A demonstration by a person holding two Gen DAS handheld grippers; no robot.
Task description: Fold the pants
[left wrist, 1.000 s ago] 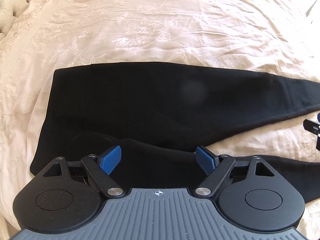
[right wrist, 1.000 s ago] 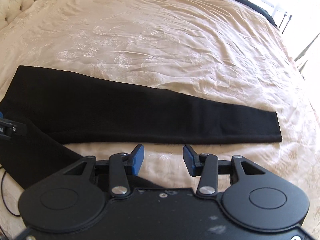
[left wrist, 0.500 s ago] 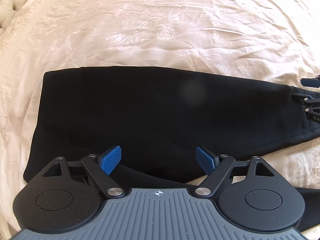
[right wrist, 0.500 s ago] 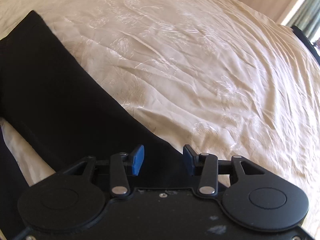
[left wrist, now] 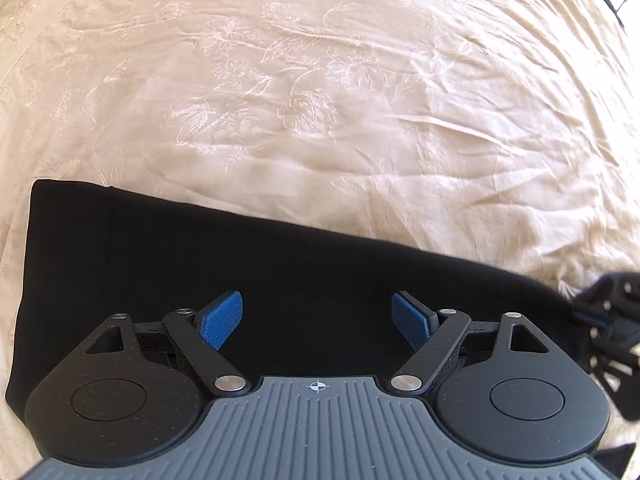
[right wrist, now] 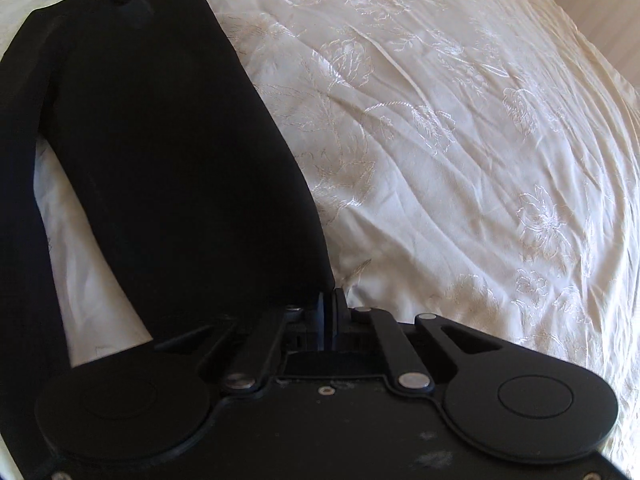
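Right gripper (right wrist: 329, 316) pinched on pants (right wrist: 160, 140) hem corner; left gripper (left wrist: 318, 318) wide open, empty, above waist. Risk: thin corner bite slips when lifted.

Bed (left wrist: 400, 100) covered by cream bedspread (right wrist: 480, 160), embroidered with pale floral motifs, creased throughout. Black pants (left wrist: 280, 272) laid flat directly on bedspread. In left wrist view: straight-cut end toward left, long upper edge running down to right. In right wrist view: one leg (right wrist: 160, 140) stretched away toward top left, strip of bedspread showing along its left side.
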